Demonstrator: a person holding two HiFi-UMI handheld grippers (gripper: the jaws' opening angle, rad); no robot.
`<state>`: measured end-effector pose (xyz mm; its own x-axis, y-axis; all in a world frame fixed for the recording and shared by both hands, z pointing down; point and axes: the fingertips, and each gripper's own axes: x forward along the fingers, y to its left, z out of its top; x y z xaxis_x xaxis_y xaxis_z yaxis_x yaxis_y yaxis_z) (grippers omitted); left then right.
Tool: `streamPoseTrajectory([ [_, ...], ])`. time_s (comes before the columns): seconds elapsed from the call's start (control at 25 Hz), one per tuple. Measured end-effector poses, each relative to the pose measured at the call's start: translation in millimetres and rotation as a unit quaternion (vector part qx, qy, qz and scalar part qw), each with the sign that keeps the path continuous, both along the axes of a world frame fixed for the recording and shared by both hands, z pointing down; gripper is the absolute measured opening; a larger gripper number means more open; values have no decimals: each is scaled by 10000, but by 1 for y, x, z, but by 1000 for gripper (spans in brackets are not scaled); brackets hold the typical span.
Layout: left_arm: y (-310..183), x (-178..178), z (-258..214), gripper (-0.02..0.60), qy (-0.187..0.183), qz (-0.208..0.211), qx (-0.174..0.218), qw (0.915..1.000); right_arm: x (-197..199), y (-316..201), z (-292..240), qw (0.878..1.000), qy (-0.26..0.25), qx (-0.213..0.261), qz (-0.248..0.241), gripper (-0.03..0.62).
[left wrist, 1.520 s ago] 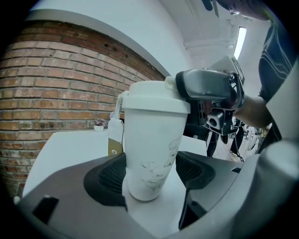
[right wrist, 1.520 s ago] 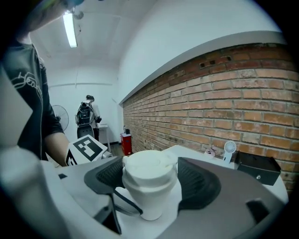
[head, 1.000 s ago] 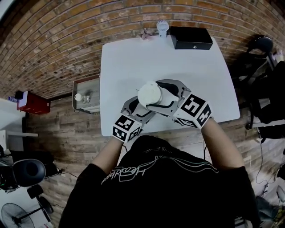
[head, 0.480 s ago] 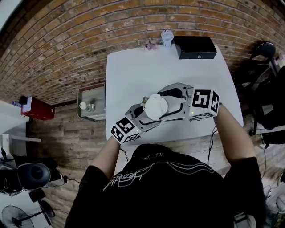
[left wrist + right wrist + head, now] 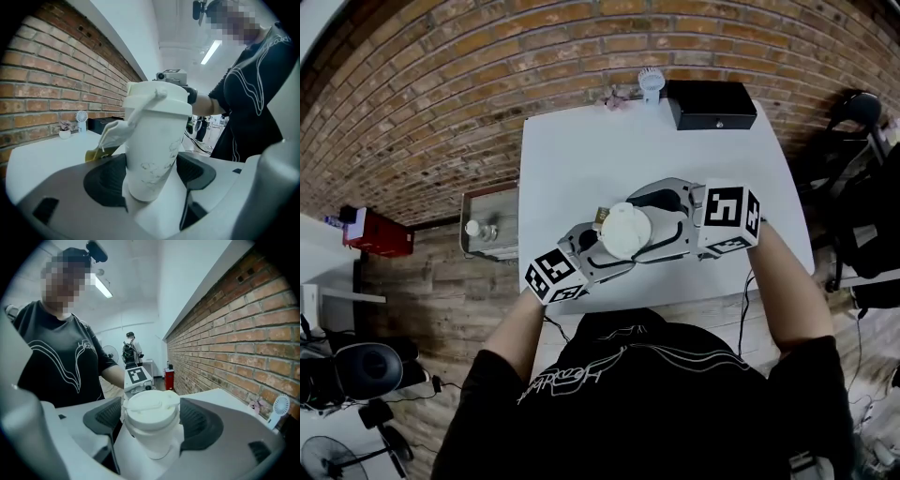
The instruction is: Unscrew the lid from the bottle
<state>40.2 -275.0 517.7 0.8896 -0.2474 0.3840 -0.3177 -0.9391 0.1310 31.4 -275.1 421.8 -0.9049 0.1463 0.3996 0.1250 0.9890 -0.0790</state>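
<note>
A white bottle (image 5: pixel 157 145) with a white screw lid (image 5: pixel 625 230) is held above the near part of the white table (image 5: pixel 581 159). My left gripper (image 5: pixel 602 248) comes in from the lower left and is shut on the bottle's lower body, its black pads (image 5: pixel 105 180) against it. My right gripper (image 5: pixel 649 225) reaches in from the right, and its black pads (image 5: pixel 199 420) close on either side of the lid (image 5: pixel 151 409). In the left gripper view the bottle leans slightly and the lid's carry strap shows near the top.
A black box (image 5: pixel 711 101) and a small white fan (image 5: pixel 651 82) stand at the table's far edge by the brick wall. A low metal cart (image 5: pixel 487 225) is to the table's left, a dark chair (image 5: pixel 853 103) to the right.
My right gripper has swung round the lid, its marker cube moving up and to the right. The left gripper and bottle have barely moved over the last half second.
</note>
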Motion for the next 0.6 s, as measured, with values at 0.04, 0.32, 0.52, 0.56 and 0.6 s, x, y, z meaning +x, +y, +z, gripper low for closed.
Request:
streamPoseTrajectory([
  [0.04, 0, 0, 0, 354, -12, -58, -4, 10000, -1, 1, -1, 9999, -24, 34, 115, 387],
  [0.32, 3, 0, 0, 354, -142, -777, -95, 9968, -8, 2, -16, 9880, -303, 85, 1511, 408],
  [0.52, 4, 0, 0, 354, -189, -1249, -127, 9919, -6, 0, -4, 9719, 9, 411, 2320, 371],
  [0.56, 4, 0, 1, 354, -194, -1327, -135, 9909, -5, 0, -1, 9686, 38, 420, 2450, 353],
  [0.6, 5, 1, 1, 354, -192, -1390, -139, 9900, -5, -1, 0, 9657, 28, 410, 2563, 337],
])
